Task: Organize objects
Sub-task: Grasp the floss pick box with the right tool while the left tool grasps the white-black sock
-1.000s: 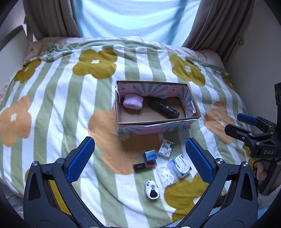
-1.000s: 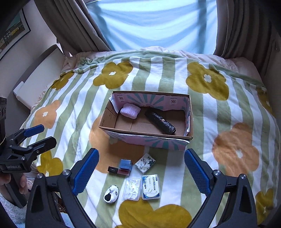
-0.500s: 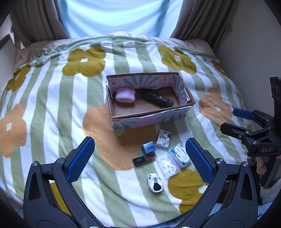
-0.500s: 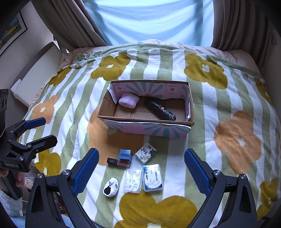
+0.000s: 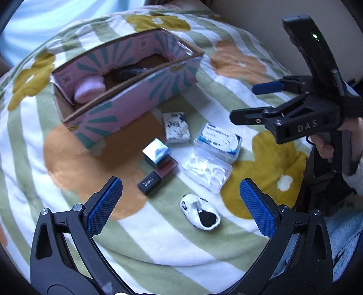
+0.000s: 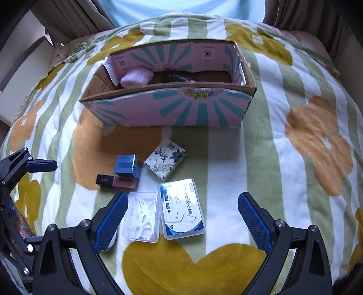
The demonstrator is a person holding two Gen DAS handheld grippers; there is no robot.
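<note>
A pink and teal cardboard box (image 5: 136, 102) (image 6: 172, 109) sits on the bed, holding a pink pouch (image 5: 89, 88) (image 6: 136, 77) and a dark object (image 6: 177, 77). In front of it lie a floral packet (image 5: 176, 127) (image 6: 165, 161), a blue cube (image 5: 156, 153) (image 6: 127, 165), a dark red and black case (image 5: 157, 177) (image 6: 118, 181), two clear floss boxes (image 5: 217, 140) (image 6: 182, 215), (image 5: 207, 171) (image 6: 140, 220), and a black and white sock (image 5: 200, 214). My left gripper (image 5: 181, 206) is open just above the sock. My right gripper (image 6: 181, 217) is open over the floss boxes.
The bed is covered by a green-striped blanket with yellow and orange flowers (image 6: 317, 140). Curtains and a bright window stand behind the bed (image 6: 181, 9). A white ledge (image 6: 20, 68) runs along the left side.
Both grippers have dropped low and moved closer to the small objects. The left has swung right toward the sock; the right has come down over the floss boxes. Both stay open.
</note>
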